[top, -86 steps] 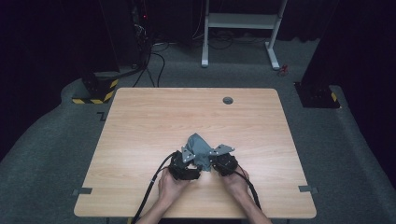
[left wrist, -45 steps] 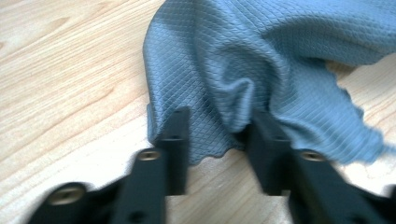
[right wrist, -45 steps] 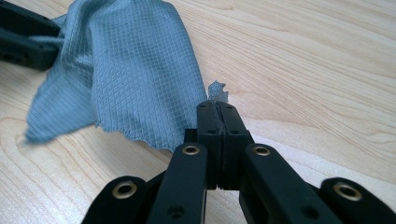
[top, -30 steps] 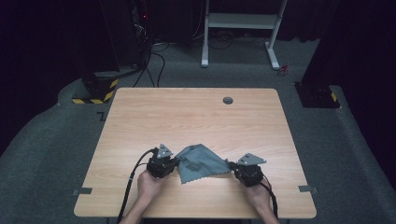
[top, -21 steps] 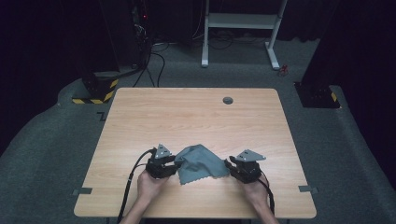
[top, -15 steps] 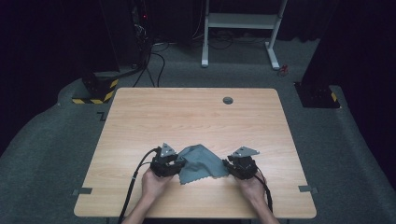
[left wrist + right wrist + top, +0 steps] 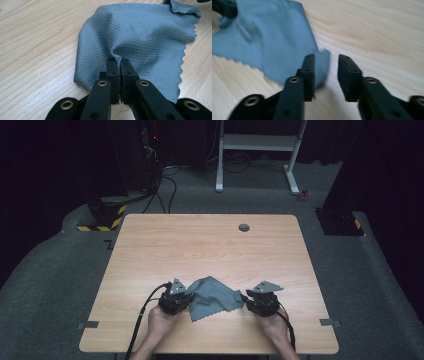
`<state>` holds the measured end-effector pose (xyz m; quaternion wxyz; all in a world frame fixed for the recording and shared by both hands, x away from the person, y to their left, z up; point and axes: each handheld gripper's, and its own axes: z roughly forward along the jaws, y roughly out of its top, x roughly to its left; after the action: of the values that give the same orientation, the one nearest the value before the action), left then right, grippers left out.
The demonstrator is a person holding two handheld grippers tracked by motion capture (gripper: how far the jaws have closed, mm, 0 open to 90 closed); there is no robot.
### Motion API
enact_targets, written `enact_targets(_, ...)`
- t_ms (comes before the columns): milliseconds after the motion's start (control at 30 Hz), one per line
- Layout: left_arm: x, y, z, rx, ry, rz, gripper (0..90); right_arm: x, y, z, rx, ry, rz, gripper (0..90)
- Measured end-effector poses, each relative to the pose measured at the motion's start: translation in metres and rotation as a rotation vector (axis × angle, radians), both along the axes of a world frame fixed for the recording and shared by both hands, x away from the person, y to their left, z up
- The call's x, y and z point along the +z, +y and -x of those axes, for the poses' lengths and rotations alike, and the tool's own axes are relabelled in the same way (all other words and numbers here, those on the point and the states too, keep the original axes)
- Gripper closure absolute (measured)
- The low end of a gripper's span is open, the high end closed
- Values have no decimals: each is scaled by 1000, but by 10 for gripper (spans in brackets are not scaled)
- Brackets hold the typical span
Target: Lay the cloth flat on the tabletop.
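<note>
Cloth spread between two claws

Left claw [image 7: 119, 65] clamps the grey cloth [image 7: 212, 297] at its left edge, near side of the table [image 7: 210, 240]. Right claw [image 7: 325, 71], jaws just opening, stands apart around the right corner, ungripped.

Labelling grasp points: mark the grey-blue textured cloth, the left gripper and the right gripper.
grey-blue textured cloth [image 7: 140, 32]: left gripper view, middle of the weave.
left gripper [image 7: 120, 65]: left gripper view, between its tips, pinched on a cloth fold.
right gripper [image 7: 326, 60]: right gripper view, gap between parted tips, cloth corner there.
</note>
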<state>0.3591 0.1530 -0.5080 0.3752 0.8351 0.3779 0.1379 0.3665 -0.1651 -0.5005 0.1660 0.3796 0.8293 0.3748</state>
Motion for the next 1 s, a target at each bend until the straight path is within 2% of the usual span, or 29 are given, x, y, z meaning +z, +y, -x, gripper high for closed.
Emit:
enact_targets(33,0,0,0,0,0,0,869,0,0,0,0,0,0,644)
enact_targets(67,0,0,0,-5,3,1,869,1,13,-6,16,-6,4,603)
enact_targets(100,0,-1,1,-6,1,2,869,0,19,-9,16,-7,11,593)
enact_targets(200,0,1,2,-11,-5,-2,870,-3,28,-17,16,9,40,610)
enact_targets(233,1,1,3,-10,-2,8,870,-5,31,-19,12,15,66,670)
enact_targets(267,2,2,4,-11,-7,17,870,-9,34,-23,18,31,125,805)
enact_targets(300,3,3,5,-11,-12,19,870,-11,33,-22,21,23,135,868)
enact_targets(333,4,3,5,-13,-17,21,870,-11,31,-20,20,16,141,886)
enact_targets(533,3,1,6,-25,-28,20,872,-4,13,-9,32,7,135,888)
enact_targets(633,1,0,10,-47,-2,9,871,-5,8,-6,41,31,131,877)
enact_targets(667,1,1,11,-57,13,9,866,-5,5,-3,46,36,120,789)
enact_targets(700,1,1,11,-57,13,9,851,-5,5,-3,46,36,120,789)
enact_targets(733,2,3,12,-54,15,15,851,-3,5,-2,42,34,98,751)
enact_targets(767,3,4,12,-48,15,25,811,0,6,-2,37,26,80,742)
enact_targets(800,6,8,10,-39,3,45,746,7,11,-5,47,13,42,724)
enact_targets(833,8,9,10,-31,-6,53,715,9,15,-8,55,12,28,709)
enact_targets(867,8,9,10,-31,-6,53,678,9,15,-8,55,12,28,709)
enact_targets(900,12,14,9,1,-26,74,640,12,28,-15,64,10,18,678)
enact_targets(933,14,17,7,17,-29,87,613,11,34,-20,68,17,17,670)
enact_targets(1000,15,20,3,44,-18,100,585,9,46,-30,75,44,4,662)
